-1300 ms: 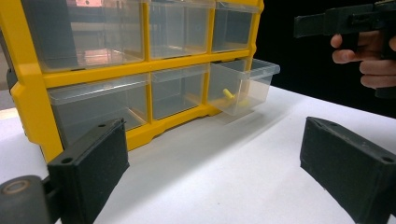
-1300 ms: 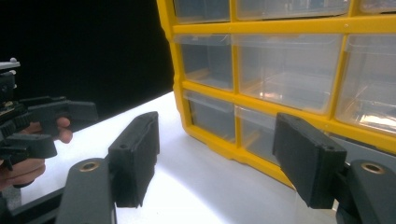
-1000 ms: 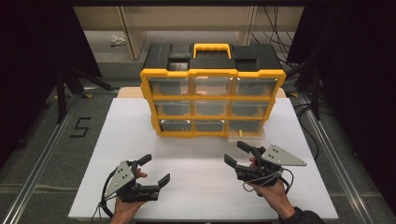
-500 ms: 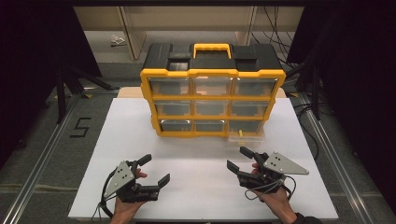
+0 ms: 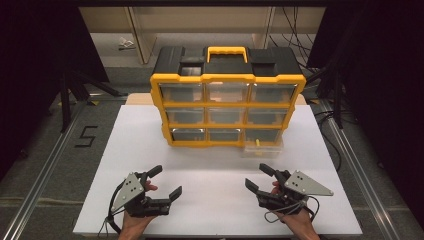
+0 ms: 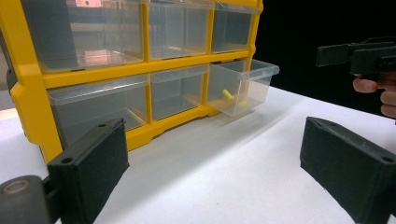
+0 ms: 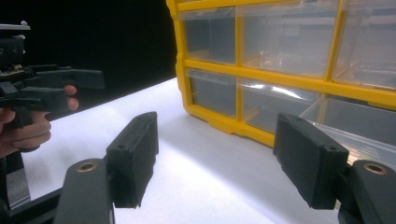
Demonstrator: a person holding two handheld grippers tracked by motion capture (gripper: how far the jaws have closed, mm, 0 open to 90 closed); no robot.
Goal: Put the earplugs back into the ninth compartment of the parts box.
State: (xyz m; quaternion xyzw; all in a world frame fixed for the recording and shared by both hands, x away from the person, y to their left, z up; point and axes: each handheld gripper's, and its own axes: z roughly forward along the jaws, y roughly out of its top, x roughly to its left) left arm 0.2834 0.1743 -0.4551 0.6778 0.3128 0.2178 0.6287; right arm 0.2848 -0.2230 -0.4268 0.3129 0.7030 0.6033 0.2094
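One clear plastic drawer [image 5: 263,148] stood pulled out of yellow organizer [image 5: 227,110], bottom row, 1 o'clock from right gripper [image 5: 260,178]. Looked light, stiff, slick; best pinched across front lip. Small yellow piece [image 6: 228,94] inside. Both grippers released, empty; left gripper [image 5: 165,181] idle.

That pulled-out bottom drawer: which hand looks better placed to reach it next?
Probably the right. The open drawer juts out at the organizer's bottom right corner, just ahead of the right gripper, whose jaws stand open and empty. The left gripper sits across the table.
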